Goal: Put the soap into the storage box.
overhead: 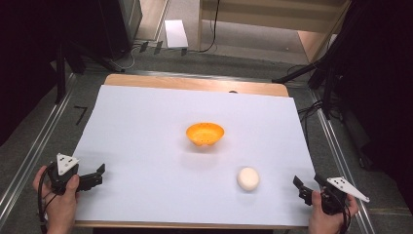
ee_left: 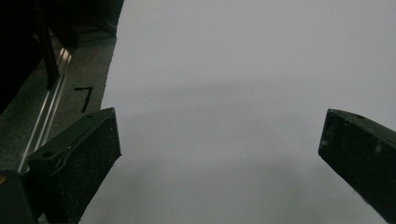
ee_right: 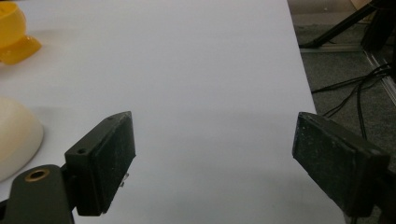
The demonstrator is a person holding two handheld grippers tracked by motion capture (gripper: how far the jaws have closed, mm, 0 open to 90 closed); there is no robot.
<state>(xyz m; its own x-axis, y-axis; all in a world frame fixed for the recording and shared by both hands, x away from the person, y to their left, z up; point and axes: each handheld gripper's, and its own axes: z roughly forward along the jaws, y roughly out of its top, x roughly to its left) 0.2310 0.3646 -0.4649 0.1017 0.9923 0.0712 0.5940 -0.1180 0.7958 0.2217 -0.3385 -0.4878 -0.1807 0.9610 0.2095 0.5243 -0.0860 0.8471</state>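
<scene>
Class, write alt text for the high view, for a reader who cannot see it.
An orange bowl sits mid-table on a white sheet, with a white rounded lump nearer the person, to its right. At the near corners, hands hold the left gripper and the right gripper, both open and empty.

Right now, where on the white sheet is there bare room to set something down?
The left half is bare, from the left tool up to the far edge of the white sheet. The far right corner is free too. It is tighter between the orange bowl, the white round object and the right tool.
</scene>
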